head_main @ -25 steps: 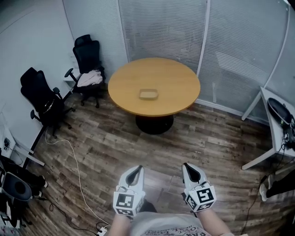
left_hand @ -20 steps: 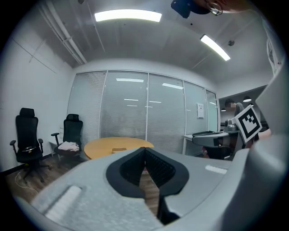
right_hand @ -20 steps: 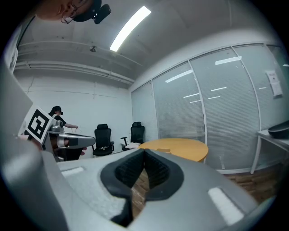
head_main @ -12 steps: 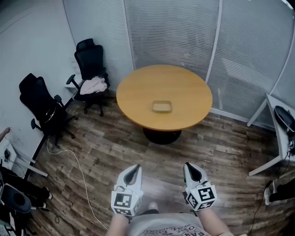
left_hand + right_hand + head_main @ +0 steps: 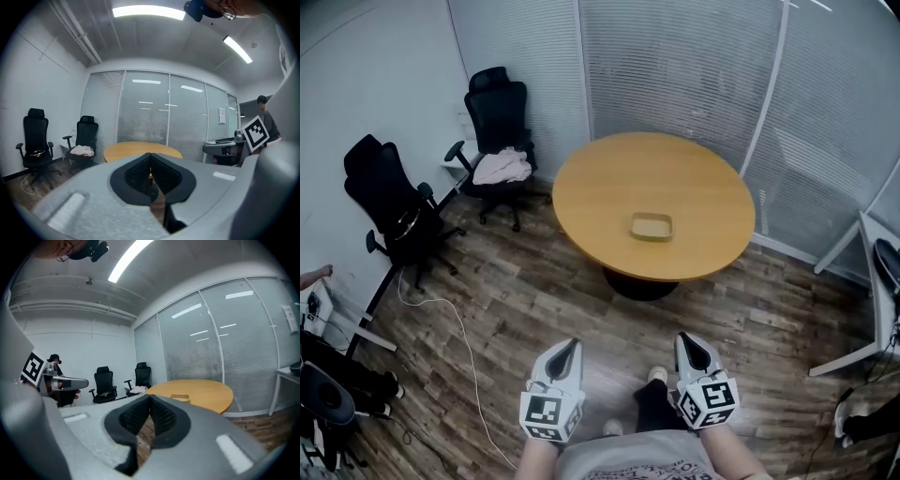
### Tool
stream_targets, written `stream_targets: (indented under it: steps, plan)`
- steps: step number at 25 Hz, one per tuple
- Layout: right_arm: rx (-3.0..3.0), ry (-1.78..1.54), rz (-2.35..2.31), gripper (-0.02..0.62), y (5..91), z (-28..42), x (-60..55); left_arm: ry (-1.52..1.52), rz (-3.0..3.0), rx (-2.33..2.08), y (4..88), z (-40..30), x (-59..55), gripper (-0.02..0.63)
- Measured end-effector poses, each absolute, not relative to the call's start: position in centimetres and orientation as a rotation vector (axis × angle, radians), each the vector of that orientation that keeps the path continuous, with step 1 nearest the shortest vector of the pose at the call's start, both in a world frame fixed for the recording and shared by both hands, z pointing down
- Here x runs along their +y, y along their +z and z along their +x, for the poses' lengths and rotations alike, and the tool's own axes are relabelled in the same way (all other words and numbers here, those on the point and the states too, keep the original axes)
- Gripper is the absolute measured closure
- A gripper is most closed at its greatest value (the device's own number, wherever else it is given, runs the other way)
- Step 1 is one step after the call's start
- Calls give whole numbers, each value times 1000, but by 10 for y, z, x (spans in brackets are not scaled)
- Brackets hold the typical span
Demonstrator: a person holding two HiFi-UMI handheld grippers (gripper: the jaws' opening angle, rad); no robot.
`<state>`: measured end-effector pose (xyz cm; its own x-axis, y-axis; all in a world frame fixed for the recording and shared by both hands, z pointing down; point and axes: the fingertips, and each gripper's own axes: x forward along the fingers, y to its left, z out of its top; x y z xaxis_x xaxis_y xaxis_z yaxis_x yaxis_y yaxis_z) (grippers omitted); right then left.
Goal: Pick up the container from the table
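In the centre of the head view, slightly right, the container is lying on the round tabletop, toward the edge nearest the camera. Nothing else is resting on that surface. At the bottom of the frame, the left gripper and the right gripper are pointing toward the table, side by side. Both are well apart from the table, with bare wood floor between.

Both sets of jaws are sitting fully closed, pad against pad, and are gripping nothing. Each gripper view is showing this directly.

The step in hand is judged to be the approach; no grasp is under way. Recommended procedure:
- Be keeping the container centred between the two grippers while closing in.
- Be opening the jaws of the grasping gripper before it crosses the table's edge.
- The container is looking shallow and low-walled, so a pinch on one wall is likely suiting it best.
- Be keeping clear of the white cable at lower left.

Count: one container, one round table, two grippers, two black office chairs at upper left.
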<state>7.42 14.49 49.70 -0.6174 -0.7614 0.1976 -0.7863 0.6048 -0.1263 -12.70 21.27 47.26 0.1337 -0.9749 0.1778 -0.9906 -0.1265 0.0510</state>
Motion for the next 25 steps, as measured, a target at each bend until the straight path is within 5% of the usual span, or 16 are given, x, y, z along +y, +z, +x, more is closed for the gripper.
stream_targets:
  steps: [25]
  plan:
    - [-2724, 380, 1188, 592, 502, 84, -193, 213, 2159, -2057, 467, -115, -112, 598]
